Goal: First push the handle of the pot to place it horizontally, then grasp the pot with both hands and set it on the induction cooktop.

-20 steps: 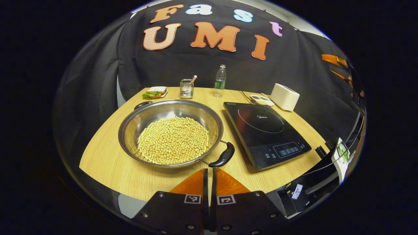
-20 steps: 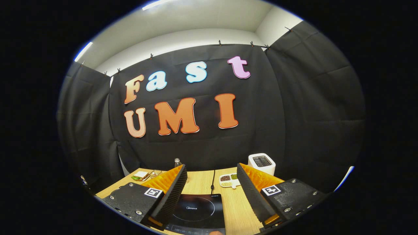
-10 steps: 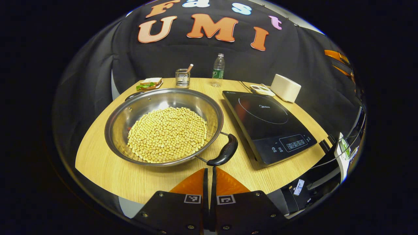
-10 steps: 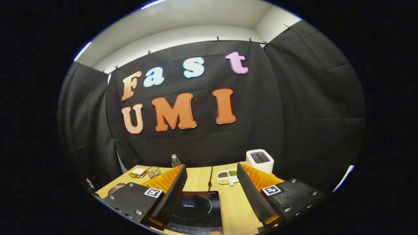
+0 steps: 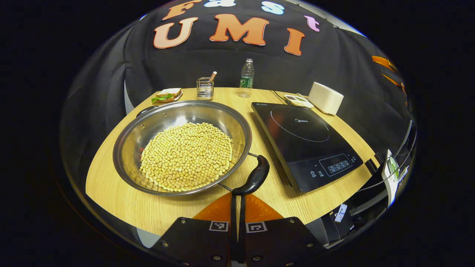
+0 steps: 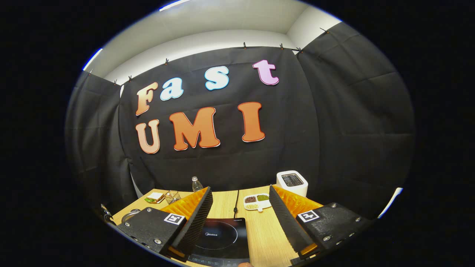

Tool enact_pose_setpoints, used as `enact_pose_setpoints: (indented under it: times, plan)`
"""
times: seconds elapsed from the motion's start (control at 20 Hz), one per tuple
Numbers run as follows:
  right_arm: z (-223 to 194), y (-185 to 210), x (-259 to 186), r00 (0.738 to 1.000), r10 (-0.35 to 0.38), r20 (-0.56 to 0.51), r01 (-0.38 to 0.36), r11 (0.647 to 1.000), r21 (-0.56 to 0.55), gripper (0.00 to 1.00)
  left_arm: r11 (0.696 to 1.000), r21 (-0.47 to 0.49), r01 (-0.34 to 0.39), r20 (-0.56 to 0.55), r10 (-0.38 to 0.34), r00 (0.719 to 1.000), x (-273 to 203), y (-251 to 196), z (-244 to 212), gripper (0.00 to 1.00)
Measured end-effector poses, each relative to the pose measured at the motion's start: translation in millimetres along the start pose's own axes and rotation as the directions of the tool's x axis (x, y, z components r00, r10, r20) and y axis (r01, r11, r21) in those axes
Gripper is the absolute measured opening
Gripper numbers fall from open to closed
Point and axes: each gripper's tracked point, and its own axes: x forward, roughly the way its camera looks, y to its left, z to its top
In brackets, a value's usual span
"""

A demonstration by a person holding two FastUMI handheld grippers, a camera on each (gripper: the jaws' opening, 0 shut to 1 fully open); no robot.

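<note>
And there it was: the left gripper (image 5: 237, 198) came in clenched, fingers pressed together with nothing between them, its tips right at the near end of the pot's black handle (image 5: 254, 177). The pot (image 5: 182, 145), a wide steel pan heaped with yellow beans (image 5: 186, 156), sat on the wooden table (image 5: 122, 193), just left of the induction cooktop (image 5: 306, 142), its handle angled toward the near right. Over in the right gripper view, the right gripper (image 6: 240, 215) hung released, jaws spread wide above the cooktop's near edge (image 6: 222, 239). At the far side stood a water bottle (image 5: 246, 78), a white toaster (image 5: 326, 98), a sandwich (image 5: 166, 95) and a small wire holder (image 5: 205, 87).
</note>
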Motion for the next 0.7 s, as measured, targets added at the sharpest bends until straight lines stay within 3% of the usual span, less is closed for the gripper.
enact_pose_setpoints:
  times: [0.35,0.4,0.45,0.7]
  plan:
    - [8,-7,0,1.0,-0.017,0.009,0.017,1.0,-0.006,0.95,1.0,-0.014,0.019,-0.009,-0.019,1.0,7,-5,6,0.02]
    - [10,-7,-1,1.0,-0.017,0.011,0.017,1.0,-0.005,1.0,1.0,-0.013,0.022,-0.01,-0.022,1.0,8,-6,7,0.02]
    - [10,-7,-1,1.0,-0.018,0.014,0.018,1.0,-0.004,0.95,1.0,-0.013,0.025,-0.011,-0.025,1.0,9,-7,8,0.02]
    - [12,-9,-2,1.0,-0.025,0.018,0.026,1.0,-0.007,0.95,0.999,-0.011,0.04,-0.012,-0.04,0.999,13,-12,14,0.02]
